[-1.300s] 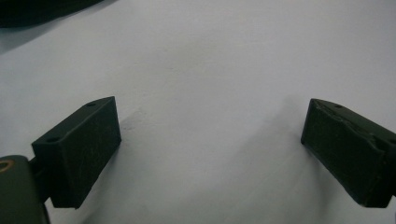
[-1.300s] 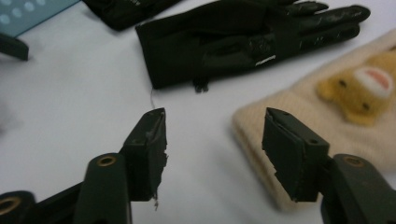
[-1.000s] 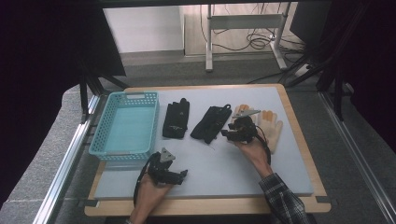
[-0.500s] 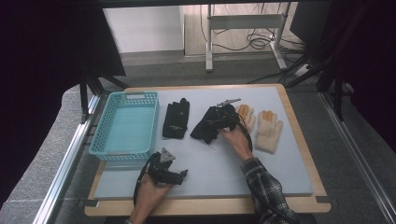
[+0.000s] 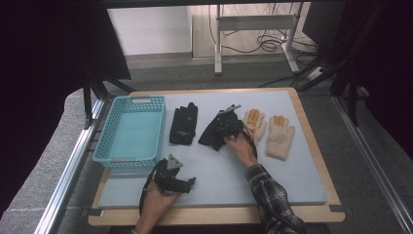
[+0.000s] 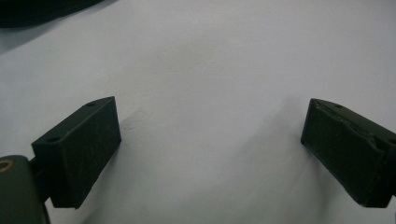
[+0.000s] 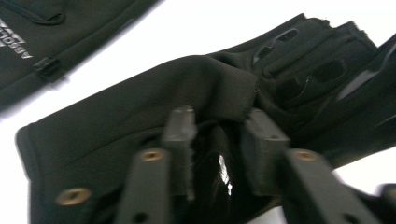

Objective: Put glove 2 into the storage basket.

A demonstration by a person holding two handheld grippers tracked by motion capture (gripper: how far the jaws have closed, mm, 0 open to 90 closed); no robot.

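High view, right tool (image 5: pixel 228 126) now pinching black glove (image 5: pixel 210 134)

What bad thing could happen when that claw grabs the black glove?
The right gripper pinches just a fold of the black glove, so the fabric might slip out when lifted. The other black glove and a tan glove lie close on either side, so a dragged glove could nudge them.

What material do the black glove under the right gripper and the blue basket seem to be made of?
Black glove: apparently soft matte fabric, perhaps neoprene or fleece; it folds and shows a stitched edge, with glossy patches on its finger part. Blue basket: probably rigid moulded plastic, judging by its even lattice walls.
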